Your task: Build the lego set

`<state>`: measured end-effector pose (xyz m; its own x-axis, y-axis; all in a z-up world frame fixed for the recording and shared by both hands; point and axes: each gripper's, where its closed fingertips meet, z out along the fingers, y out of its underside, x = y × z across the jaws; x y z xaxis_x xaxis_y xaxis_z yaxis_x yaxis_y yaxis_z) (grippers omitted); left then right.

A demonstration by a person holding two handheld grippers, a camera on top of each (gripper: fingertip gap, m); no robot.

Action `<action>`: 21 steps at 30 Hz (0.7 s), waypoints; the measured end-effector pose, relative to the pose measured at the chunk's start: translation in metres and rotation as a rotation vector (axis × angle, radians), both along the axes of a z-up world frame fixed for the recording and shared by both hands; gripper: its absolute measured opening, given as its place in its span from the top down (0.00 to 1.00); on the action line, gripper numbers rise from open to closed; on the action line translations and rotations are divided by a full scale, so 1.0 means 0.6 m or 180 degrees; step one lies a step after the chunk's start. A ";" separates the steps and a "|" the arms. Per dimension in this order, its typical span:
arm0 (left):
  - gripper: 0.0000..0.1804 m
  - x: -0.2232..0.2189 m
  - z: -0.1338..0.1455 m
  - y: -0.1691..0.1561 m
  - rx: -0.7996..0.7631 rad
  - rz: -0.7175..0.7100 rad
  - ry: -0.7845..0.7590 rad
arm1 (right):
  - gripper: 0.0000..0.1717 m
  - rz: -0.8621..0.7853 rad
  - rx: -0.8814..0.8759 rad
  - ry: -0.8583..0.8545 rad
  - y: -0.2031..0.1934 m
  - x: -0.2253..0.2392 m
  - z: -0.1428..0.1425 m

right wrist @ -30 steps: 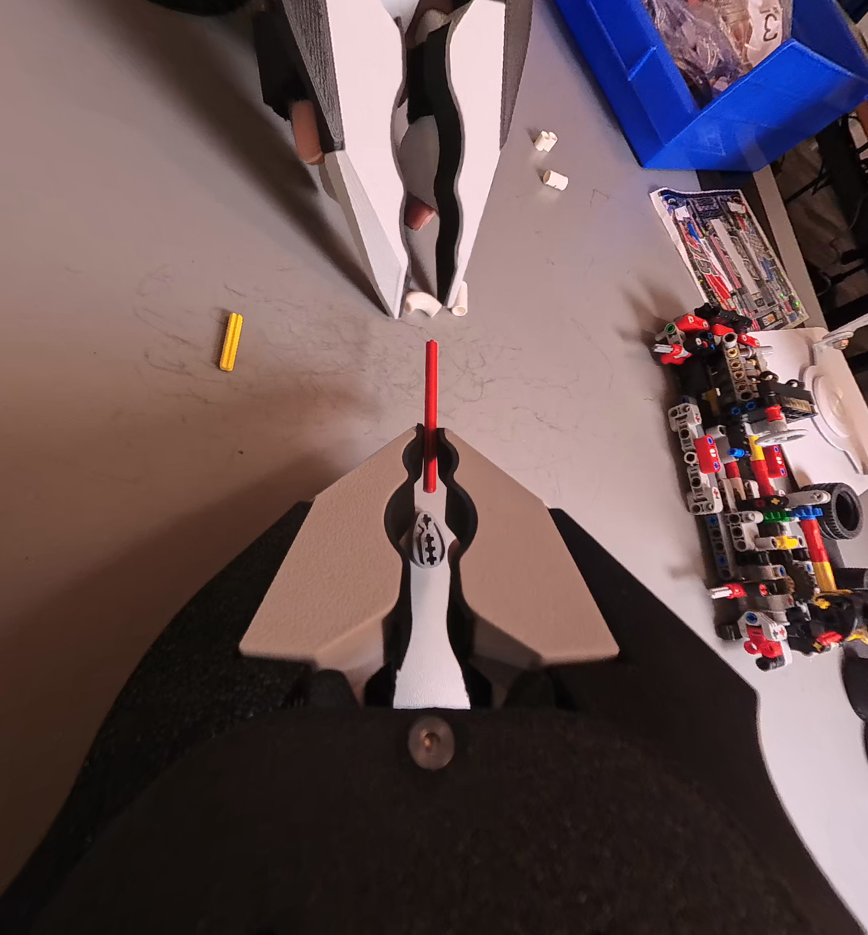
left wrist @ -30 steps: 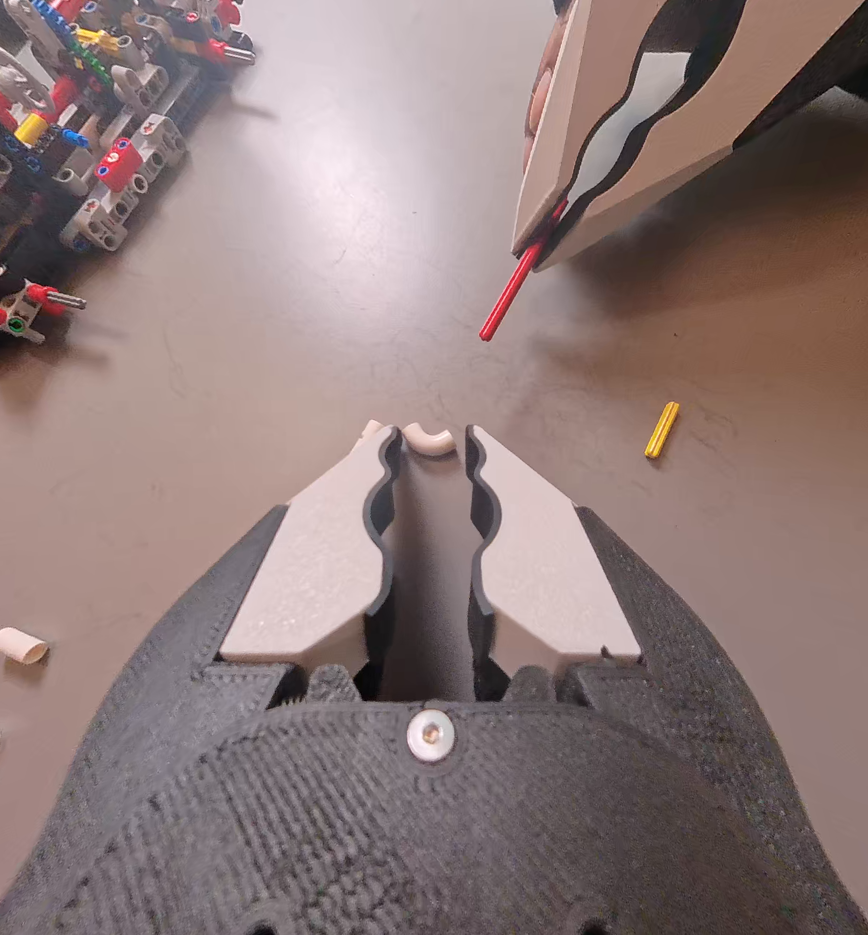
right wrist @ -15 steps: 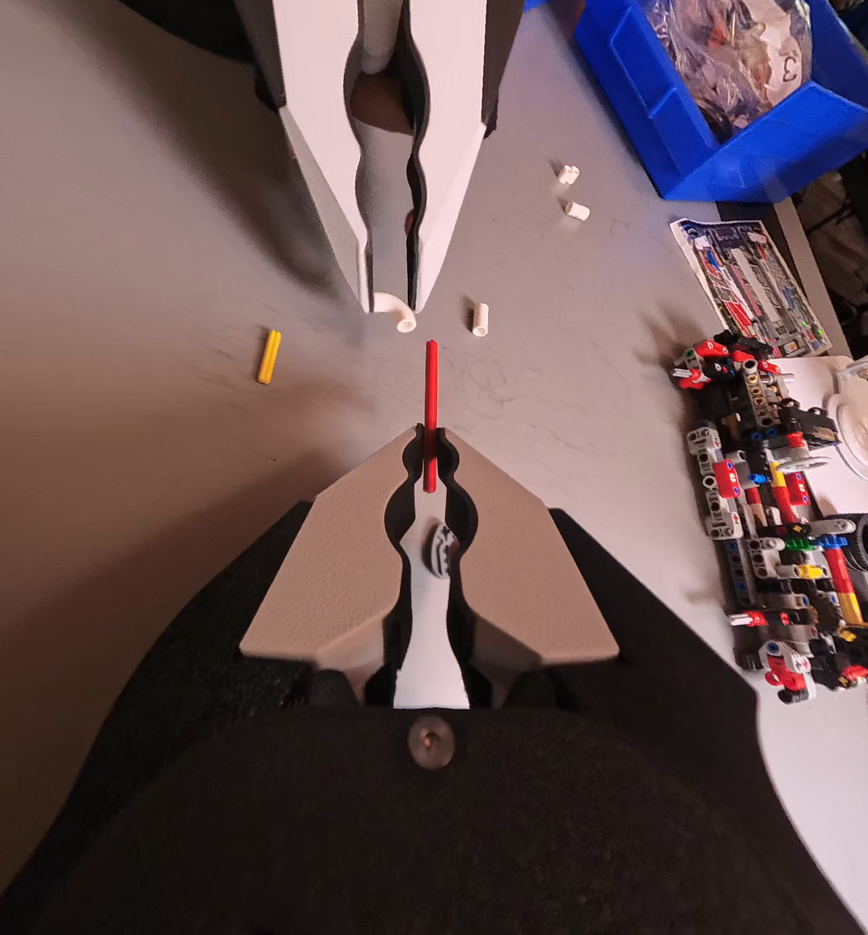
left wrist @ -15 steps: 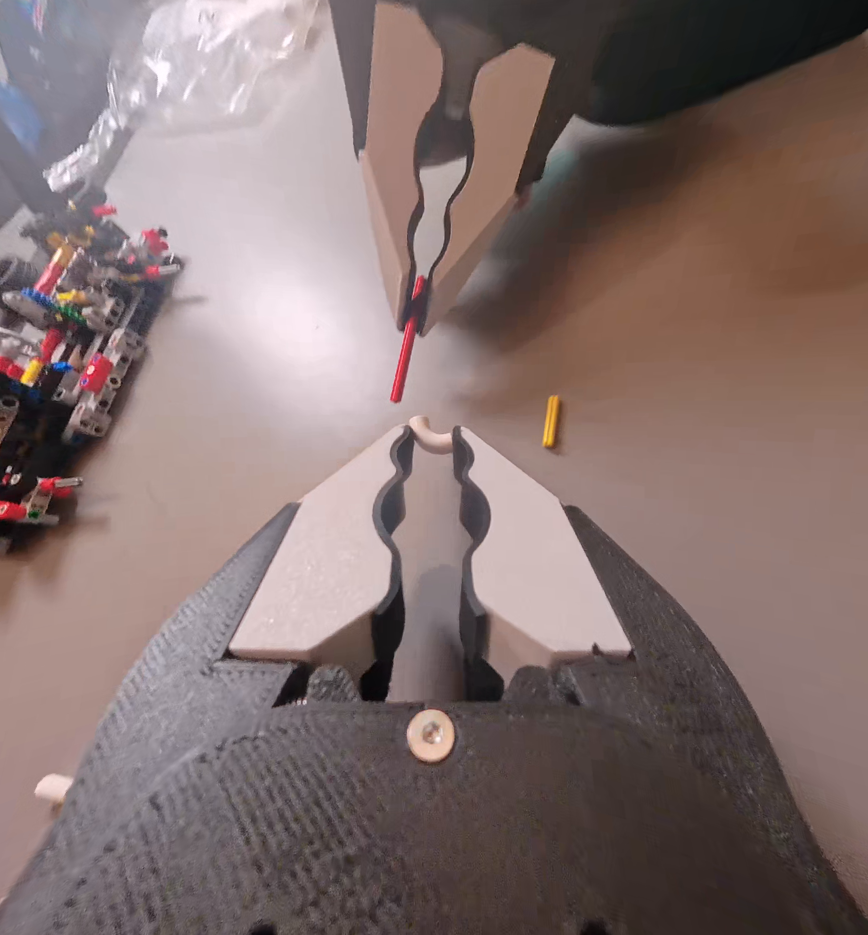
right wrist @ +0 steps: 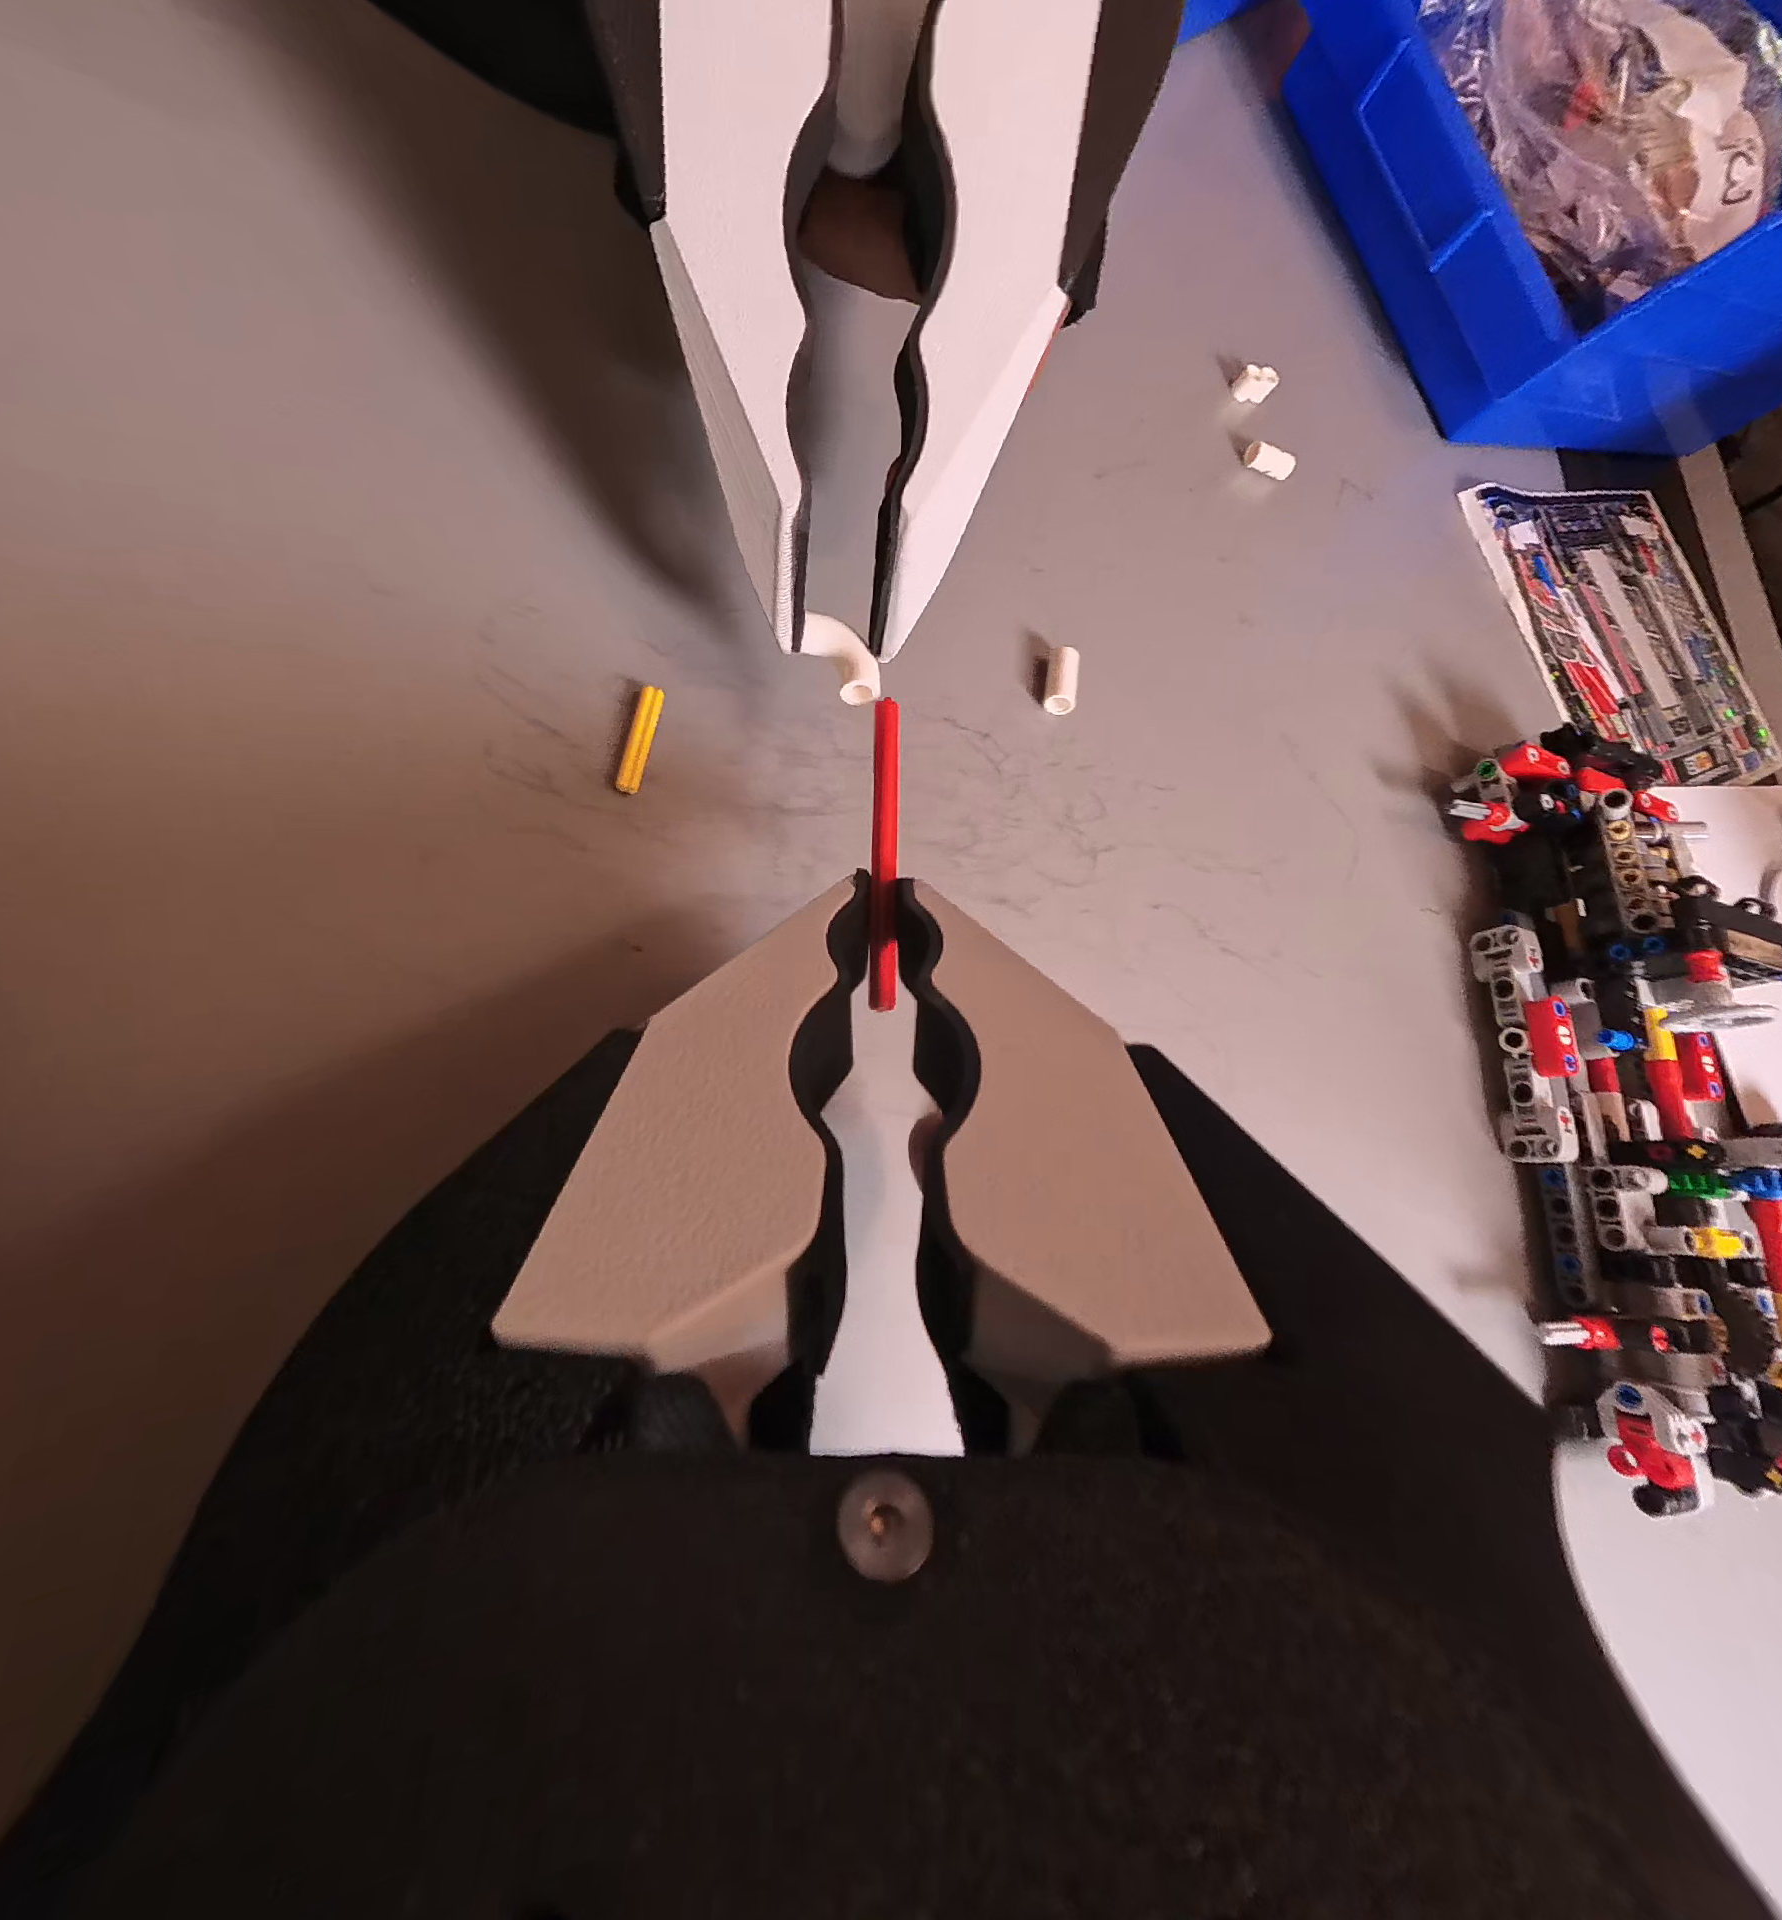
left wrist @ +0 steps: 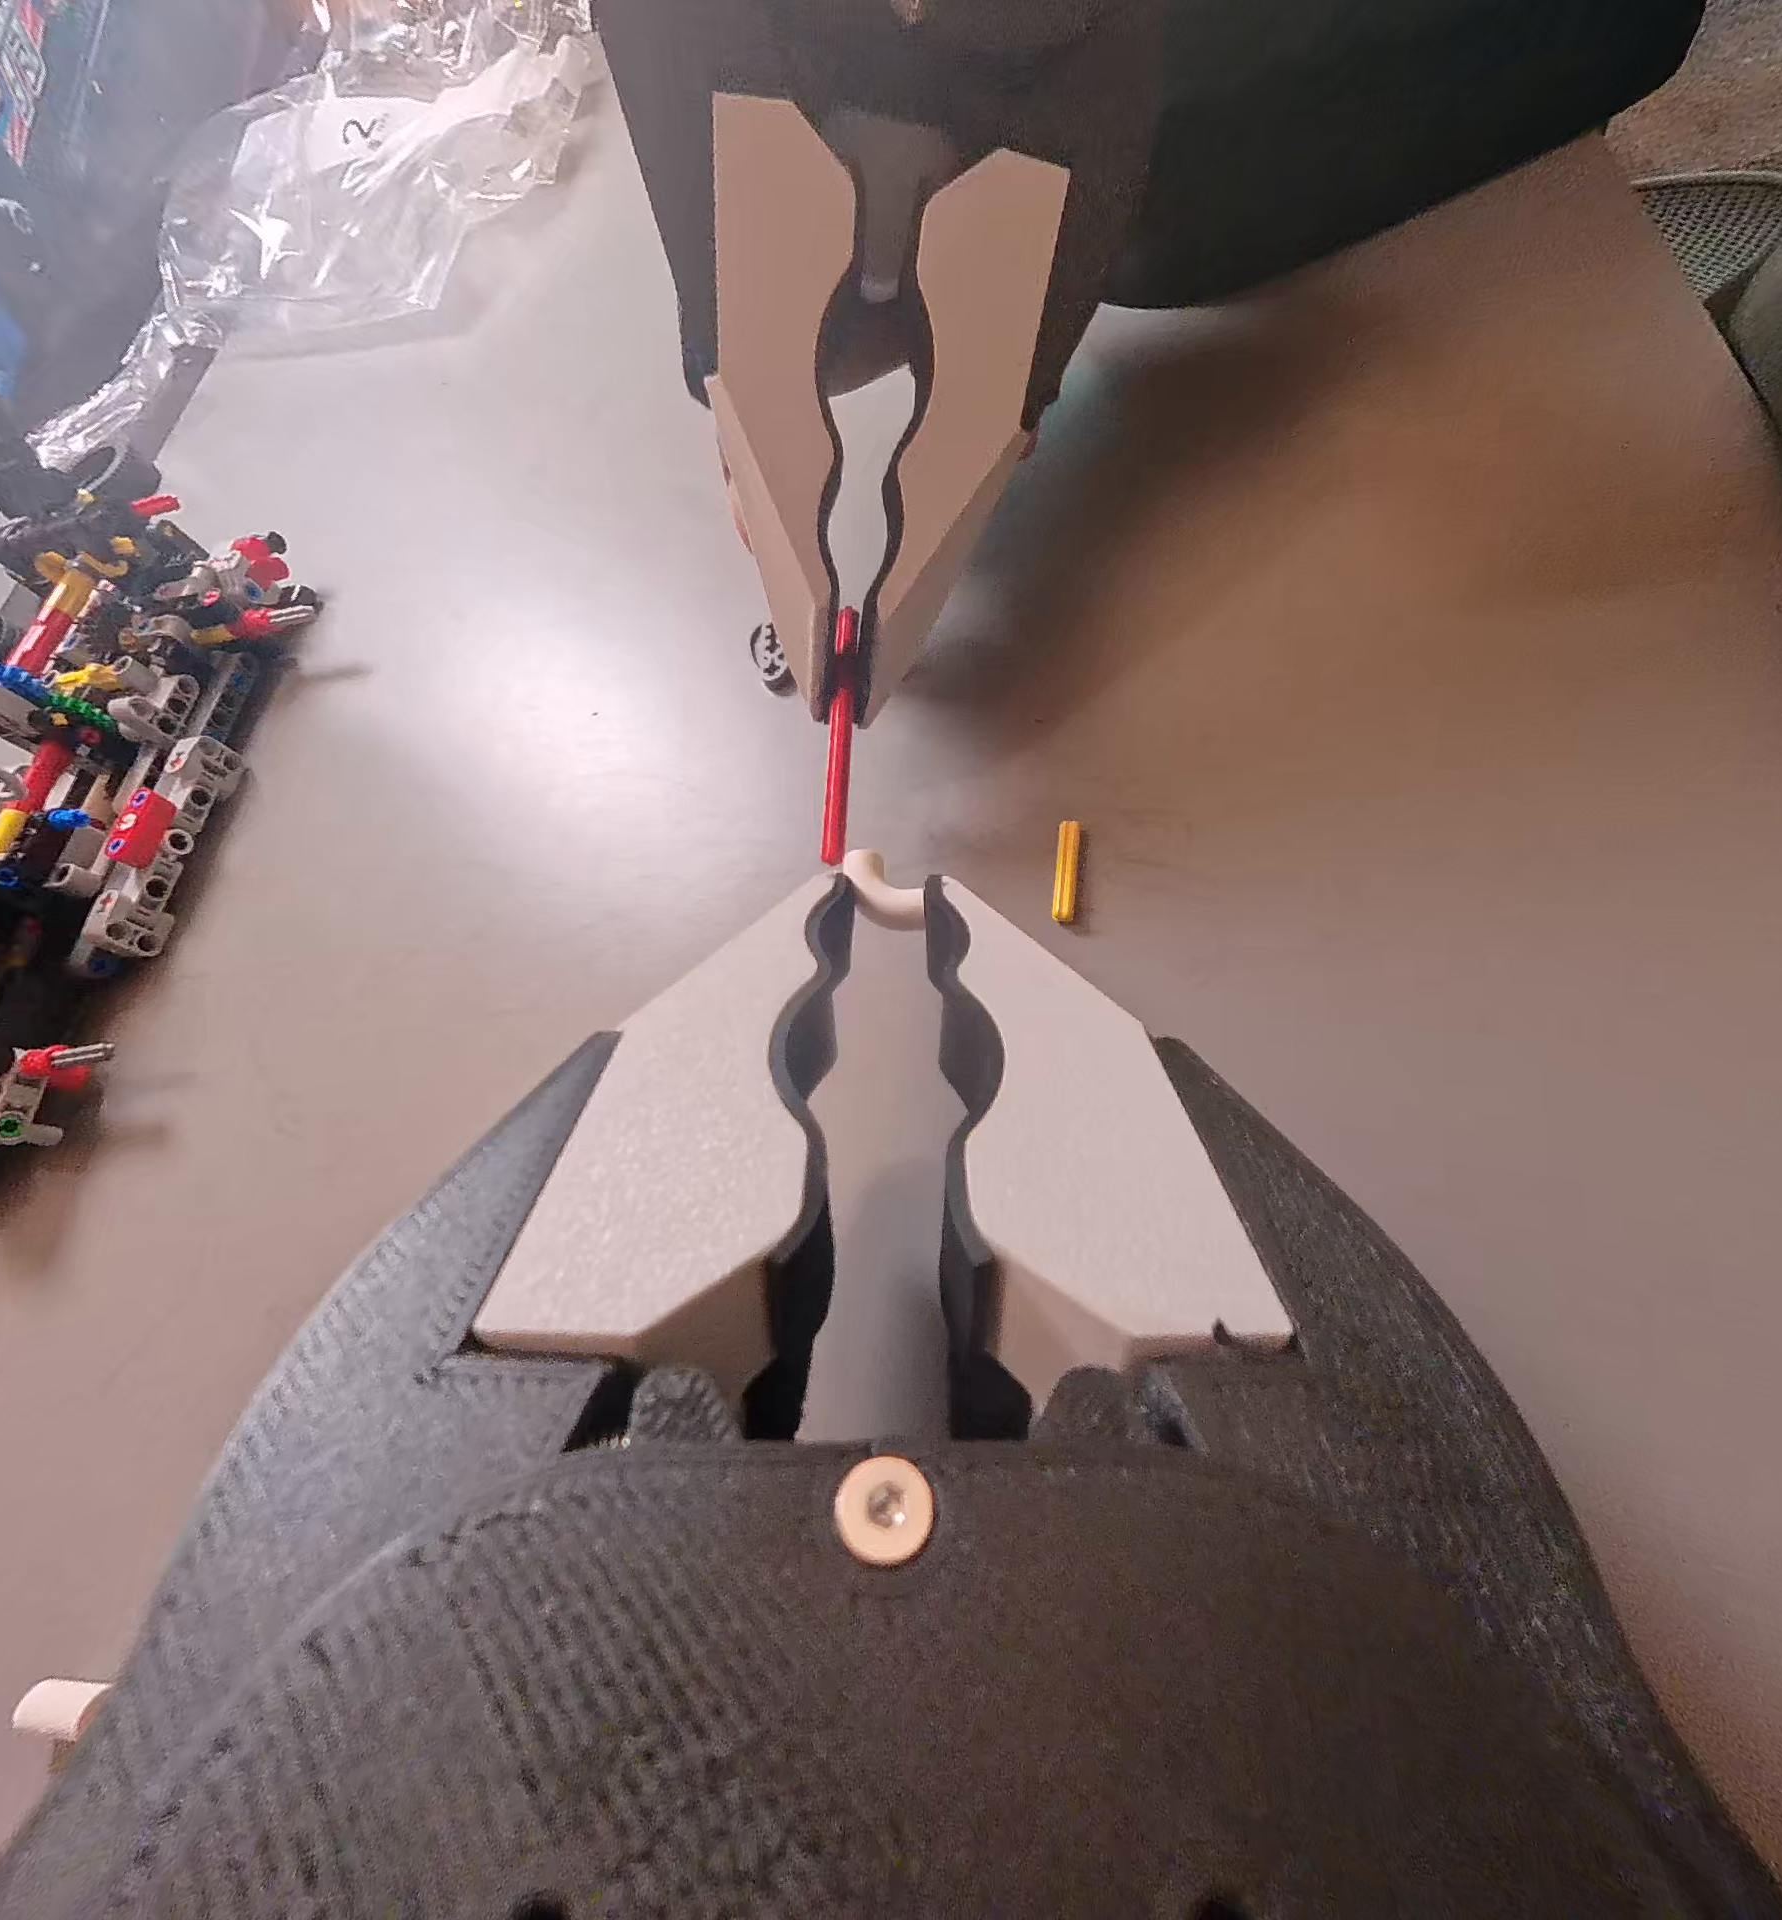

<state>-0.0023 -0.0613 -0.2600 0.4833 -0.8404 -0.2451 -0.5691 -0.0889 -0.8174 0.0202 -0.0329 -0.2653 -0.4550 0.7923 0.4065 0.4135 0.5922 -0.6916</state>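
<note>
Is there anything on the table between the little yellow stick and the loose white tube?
Yes: in the right wrist view, the red rod's tip and the white elbow piece sit between yellow stick and white tube.

rod [right wrist: 884, 810] tip just before elbow piece [right wrist: 845, 665] | short axle [right wrist: 639, 738] left

The brick-built model [right wrist: 1676, 1122] is cut off by the right edge of the right wrist view and smeared by blur at its lower end. The blue bin [right wrist: 1469, 281] is clipped at the upper right corner. A small white piece [left wrist: 56, 1706] at the lower left of the left wrist view is half hidden behind the gripper housing.
</note>
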 end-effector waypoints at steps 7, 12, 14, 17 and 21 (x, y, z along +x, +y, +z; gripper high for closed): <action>0.94 0.002 -0.006 -0.003 -0.0027 -0.0025 0.0051 | 1.00 0.0028 0.0041 -0.0085 -0.004 0.002 -0.009; 0.94 -0.002 -0.007 0.000 -0.0028 0.0018 0.0059 | 1.00 0.0033 -0.0065 -0.0035 -0.005 0.004 0.002; 0.94 -0.002 -0.007 0.000 -0.0031 0.0019 0.0060 | 1.00 0.0032 -0.0042 -0.0061 -0.005 0.004 0.000; 0.94 -0.001 -0.008 -0.001 -0.0036 0.0011 0.0050 | 1.00 0.0044 -0.0074 -0.0086 -0.009 0.004 -0.005; 0.94 0.001 -0.007 -0.002 -0.0034 -0.0002 0.0037 | 1.00 0.0034 -0.0124 -0.0100 -0.010 0.003 -0.006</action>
